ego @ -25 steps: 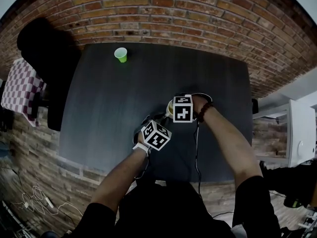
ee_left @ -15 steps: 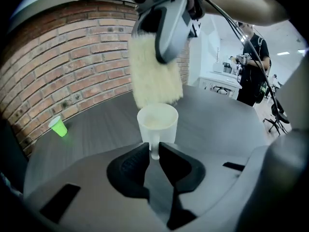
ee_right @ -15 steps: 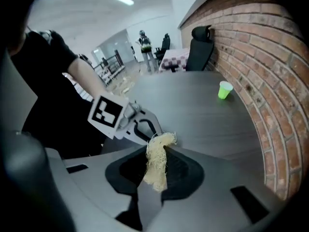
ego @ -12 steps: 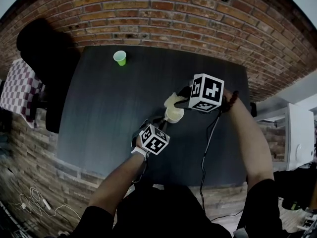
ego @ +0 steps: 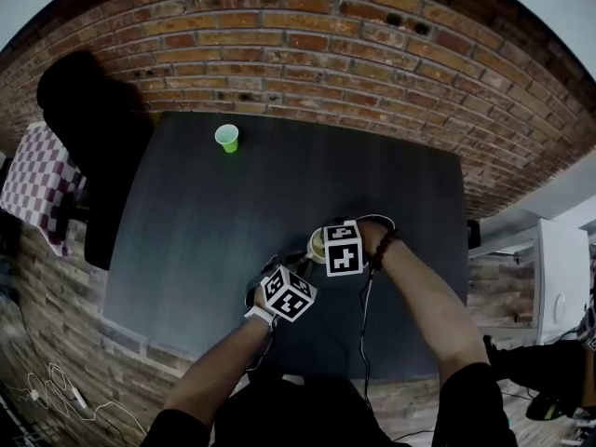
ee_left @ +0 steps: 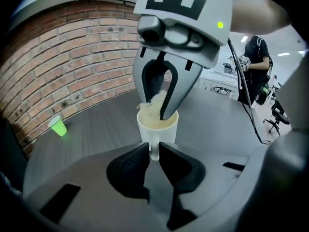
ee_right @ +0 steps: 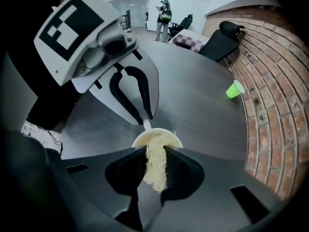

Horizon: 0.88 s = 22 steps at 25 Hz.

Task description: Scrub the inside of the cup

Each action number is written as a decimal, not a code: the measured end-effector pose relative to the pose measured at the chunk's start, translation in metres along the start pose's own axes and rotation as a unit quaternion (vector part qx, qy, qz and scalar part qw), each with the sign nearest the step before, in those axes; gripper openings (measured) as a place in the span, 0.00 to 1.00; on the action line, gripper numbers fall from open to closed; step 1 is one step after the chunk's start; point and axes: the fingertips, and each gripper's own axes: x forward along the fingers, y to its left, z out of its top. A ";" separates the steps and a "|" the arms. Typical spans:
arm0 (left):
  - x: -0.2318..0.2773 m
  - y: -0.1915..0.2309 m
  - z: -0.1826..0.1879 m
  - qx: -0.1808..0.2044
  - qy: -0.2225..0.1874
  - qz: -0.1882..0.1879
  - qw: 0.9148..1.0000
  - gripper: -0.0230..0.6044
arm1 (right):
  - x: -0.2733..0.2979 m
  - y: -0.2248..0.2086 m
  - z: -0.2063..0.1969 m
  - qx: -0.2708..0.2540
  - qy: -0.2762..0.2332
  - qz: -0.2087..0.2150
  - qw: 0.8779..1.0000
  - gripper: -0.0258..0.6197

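Two jobs, basically: cup (ee_left: 157, 124) is pinned steady by its handle (ee_right: 145, 125) in the left gripper (ee_left: 154, 151), so the scrubber (ee_right: 155, 170) clamped in the right gripper (ee_right: 155, 152) can be worked inside.

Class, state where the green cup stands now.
Head view: the green cup stands at the dark table's far left, near the brick wall, well apart from the white mug.

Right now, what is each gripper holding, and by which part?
The left gripper grips the handle of the white cylindrical cup. The right gripper pinches a pale stringy fibre scrubber by its rear end, the front end dipping into the cup.
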 end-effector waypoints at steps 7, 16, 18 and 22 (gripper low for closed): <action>0.002 -0.002 0.002 0.001 0.005 0.000 1.000 0.15 | -0.003 -0.002 0.000 0.059 -0.008 0.061 0.996 0.18; -0.004 -0.001 0.011 -0.007 -0.006 -0.003 1.000 0.15 | -0.135 -0.023 0.029 0.108 -0.157 0.008 0.982 0.18; -0.005 -0.001 0.009 -0.008 -0.005 -0.005 1.000 0.15 | -0.126 -0.017 0.027 0.098 -0.139 -0.032 0.985 0.18; -0.004 -0.003 0.006 -0.007 0.002 -0.006 1.000 0.15 | -0.065 0.008 0.013 0.086 -0.076 -0.038 0.993 0.18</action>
